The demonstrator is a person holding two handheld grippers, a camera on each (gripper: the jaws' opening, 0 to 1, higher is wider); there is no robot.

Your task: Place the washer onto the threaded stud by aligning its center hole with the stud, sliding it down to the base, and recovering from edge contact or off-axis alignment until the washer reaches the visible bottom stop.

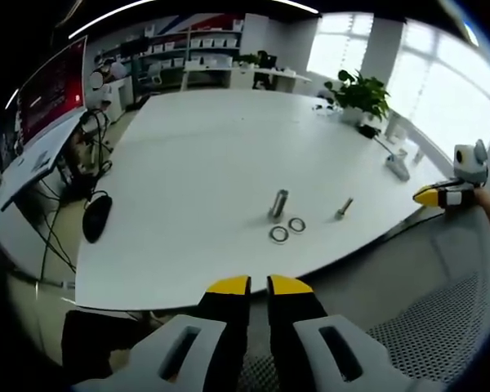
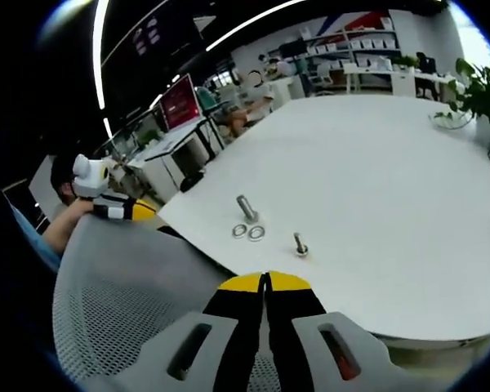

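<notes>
Two metal washers [image 1: 278, 234] [image 1: 296, 224] lie flat side by side on the white table [image 1: 212, 155]. Just behind them stands a thick metal cylinder [image 1: 278, 202]. To their right a thin threaded stud [image 1: 344, 208] stands upright on a wider base, with nothing on it. My left gripper [image 1: 259, 286] hangs off the table's near edge, jaws together and empty. In the right gripper view the washers [image 2: 239, 231] [image 2: 256, 233], cylinder [image 2: 247, 208] and stud [image 2: 300, 244] lie ahead of my right gripper [image 2: 265, 282], which is shut and empty.
A grey mesh chair back [image 1: 429, 327] [image 2: 122, 302] sits between both grippers and the table. The right gripper [image 1: 441, 194] enters the left gripper view at the right, and the left gripper [image 2: 122, 208] shows at the left of the right gripper view. A potted plant [image 1: 361, 94], a black mouse [image 1: 96, 216] and a monitor [image 1: 53, 86] are further off.
</notes>
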